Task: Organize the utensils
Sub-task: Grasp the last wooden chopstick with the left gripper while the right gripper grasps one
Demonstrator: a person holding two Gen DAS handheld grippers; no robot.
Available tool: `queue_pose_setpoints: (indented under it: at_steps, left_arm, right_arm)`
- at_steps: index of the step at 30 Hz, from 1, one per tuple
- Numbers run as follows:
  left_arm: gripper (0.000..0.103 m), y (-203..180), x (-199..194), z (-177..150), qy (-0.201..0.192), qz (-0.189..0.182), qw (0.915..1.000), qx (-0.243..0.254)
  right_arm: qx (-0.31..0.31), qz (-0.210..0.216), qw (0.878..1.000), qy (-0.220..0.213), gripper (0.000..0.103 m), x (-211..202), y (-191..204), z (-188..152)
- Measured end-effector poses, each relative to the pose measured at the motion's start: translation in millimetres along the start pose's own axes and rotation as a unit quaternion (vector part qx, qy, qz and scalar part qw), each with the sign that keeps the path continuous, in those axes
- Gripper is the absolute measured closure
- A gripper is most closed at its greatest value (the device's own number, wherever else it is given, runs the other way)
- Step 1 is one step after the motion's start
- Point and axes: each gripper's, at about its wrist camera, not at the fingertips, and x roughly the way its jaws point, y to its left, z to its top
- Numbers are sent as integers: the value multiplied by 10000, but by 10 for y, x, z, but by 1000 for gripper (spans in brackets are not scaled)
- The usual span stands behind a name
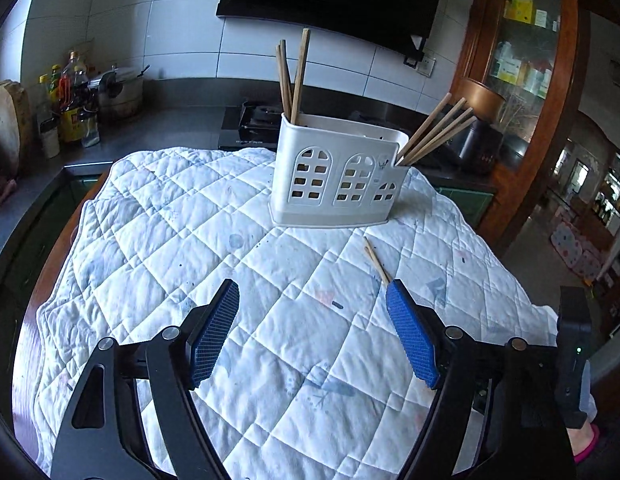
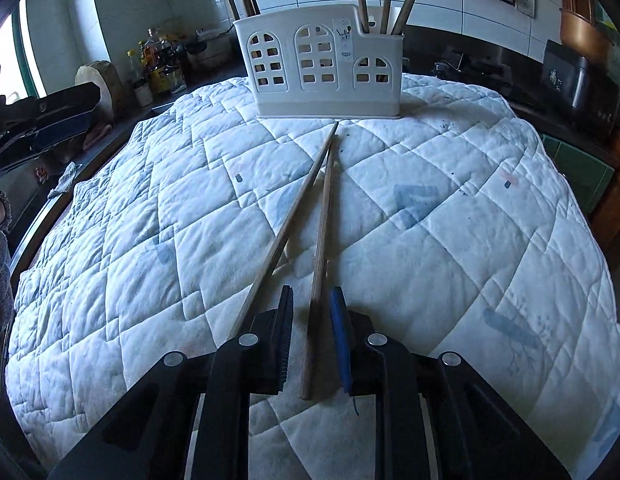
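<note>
A white utensil holder (image 1: 335,172) (image 2: 323,64) stands on the quilted cloth (image 1: 214,240) and holds several wooden chopsticks at both ends. Two loose chopsticks lie on the cloth. In the right wrist view one chopstick (image 2: 318,264) runs between the fingers of my right gripper (image 2: 311,300), whose jaws are narrowly apart around it; the gap shows on both sides. The other chopstick (image 2: 288,224) passes just left of the left finger. My left gripper (image 1: 311,292) is wide open and empty above the cloth; a chopstick tip (image 1: 375,258) shows by its right finger.
A dark kitchen counter surrounds the table, with bottles (image 1: 70,100) and a pot (image 1: 118,92) at the left, a stove (image 1: 254,120) behind the holder, and a wooden cabinet (image 1: 521,80) at the right. The cloth drops off at the table's edges.
</note>
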Motion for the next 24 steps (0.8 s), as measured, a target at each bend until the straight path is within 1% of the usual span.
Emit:
queue_pose_setpoints:
  at_steps: [5,7,10,14,18,20,24]
  left_arm:
    - [27,23,63,-106,160,-38,9997,-158]
    - [27,17,84,-151,229,-74,9995,-194]
    - [27,-12,120,-223,329,-100,9991,-230]
    - [28,-107,184,-332,505,-187,9984,-175]
    - [29,-274,260,-447,680,-278,9973,-10]
    - [29,-351,301,-494,751,-277,9968,13]
    - [30,-487,389,-572,892,-392,9952,42]
  right_arm:
    - [38,-50,10000,56,90,60,-18,21]
    - [4,-98,9999,59,90,65,-5,18]
    - [-15,-211,9998,46,95,61,2,14]
    - [111,-203,9997,-22,96,24,-45,10]
    - [151,-249,9994,-211,96,-113,-72,16]
    - [154,-283,9989,-353,96,-216,-86,28]
    - [181,-326,9975,-599,96,-413,-123,60]
